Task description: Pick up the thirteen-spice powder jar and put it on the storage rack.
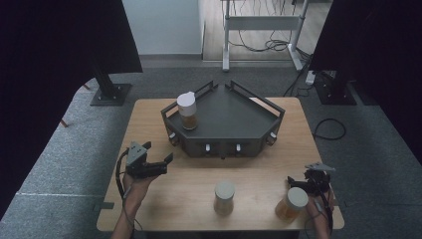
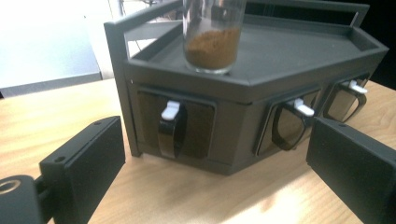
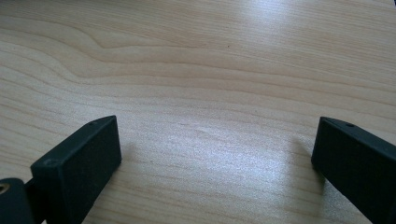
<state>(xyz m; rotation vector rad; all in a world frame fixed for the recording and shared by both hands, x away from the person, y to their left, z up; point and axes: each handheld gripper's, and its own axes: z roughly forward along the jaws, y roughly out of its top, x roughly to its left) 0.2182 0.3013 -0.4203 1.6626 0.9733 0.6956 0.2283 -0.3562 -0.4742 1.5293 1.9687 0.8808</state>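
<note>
both hand-held grippers, left [image 1: 169, 158] and right [image 3: 215, 154], spread empty; glass jar [image 1: 188, 112] on angular dark rack [image 1: 234, 119].

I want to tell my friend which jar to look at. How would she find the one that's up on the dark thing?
Find the wooden table, then the dark grey angular rack at its far middle. The jar stands on the rack's top tray near the left corner, white-lidded with brown powder inside. The two other jars stand low on the table's near edge.
</note>
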